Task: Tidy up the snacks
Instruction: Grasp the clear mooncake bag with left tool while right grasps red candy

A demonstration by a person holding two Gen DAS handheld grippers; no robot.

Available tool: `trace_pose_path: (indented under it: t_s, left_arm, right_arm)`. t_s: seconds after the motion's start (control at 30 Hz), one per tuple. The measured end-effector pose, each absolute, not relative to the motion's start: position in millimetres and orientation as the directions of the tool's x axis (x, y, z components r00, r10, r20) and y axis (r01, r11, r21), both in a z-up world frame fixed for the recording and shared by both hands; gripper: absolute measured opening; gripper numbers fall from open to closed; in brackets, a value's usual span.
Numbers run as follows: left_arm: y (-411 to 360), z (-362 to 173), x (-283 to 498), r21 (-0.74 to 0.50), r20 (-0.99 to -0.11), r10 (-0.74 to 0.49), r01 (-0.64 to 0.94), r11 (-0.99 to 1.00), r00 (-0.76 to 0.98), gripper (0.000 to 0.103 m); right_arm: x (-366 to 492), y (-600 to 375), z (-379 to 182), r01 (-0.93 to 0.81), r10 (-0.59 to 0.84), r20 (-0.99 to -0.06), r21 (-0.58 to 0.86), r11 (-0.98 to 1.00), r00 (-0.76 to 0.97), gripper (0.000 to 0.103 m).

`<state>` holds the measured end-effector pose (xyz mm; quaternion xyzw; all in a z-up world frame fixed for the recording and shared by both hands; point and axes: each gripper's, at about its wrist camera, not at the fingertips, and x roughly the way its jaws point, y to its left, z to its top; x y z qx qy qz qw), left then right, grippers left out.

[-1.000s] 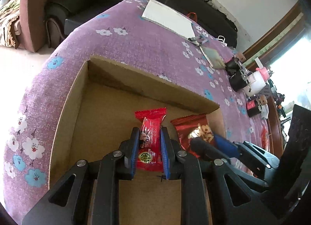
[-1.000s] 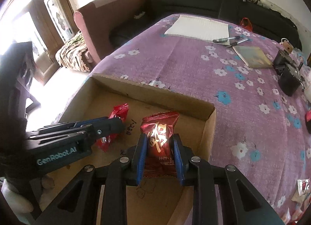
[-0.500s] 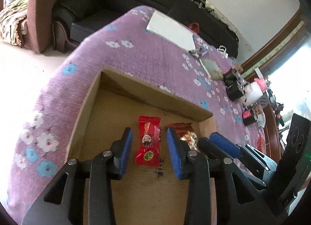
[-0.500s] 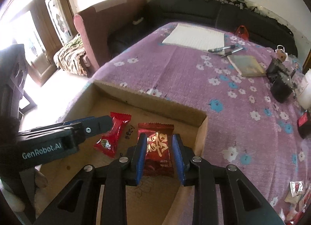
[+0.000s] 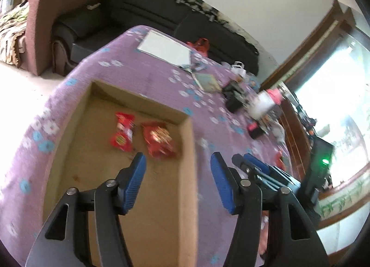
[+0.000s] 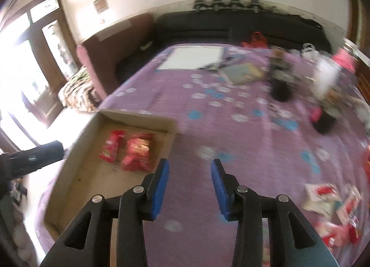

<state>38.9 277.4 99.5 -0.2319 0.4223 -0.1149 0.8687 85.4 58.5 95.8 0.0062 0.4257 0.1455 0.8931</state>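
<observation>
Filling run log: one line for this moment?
snacks: two in box | left claw: opening, empty | right claw: opening, empty

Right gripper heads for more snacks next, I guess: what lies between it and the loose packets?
Only bare purple floral cloth, seen in the right wrist view.

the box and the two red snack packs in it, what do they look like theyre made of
Box: plain brown cardboard by the look, matte, with raw cut edges along its low walls. Small red pack and larger red pack: likely thin plastic or foil film, glossy, crinkled, with crimped ends; blur hides the finer detail.
</observation>
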Motion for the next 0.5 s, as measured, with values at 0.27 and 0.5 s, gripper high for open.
trace_pose_path:
  t_s: [0.27, 0.5]
  left_arm:
    - [230, 88, 4, -0.53, -0.682, -0.463, 0.054, 0.847, 0.566, 0.057]
    - [193, 81, -15, -0.514, -0.699, -0.479, 0.094, 0.853, 0.531, 0.057]
  right_arm:
    - [69, -36, 57, -0.107, 0.181, -0.821, 0.145, 0.984, 0.542, 0.04]
    - [55, -36, 38, -0.177, 0.208, -0.823, 0.132, 0.975, 0.528, 0.039]
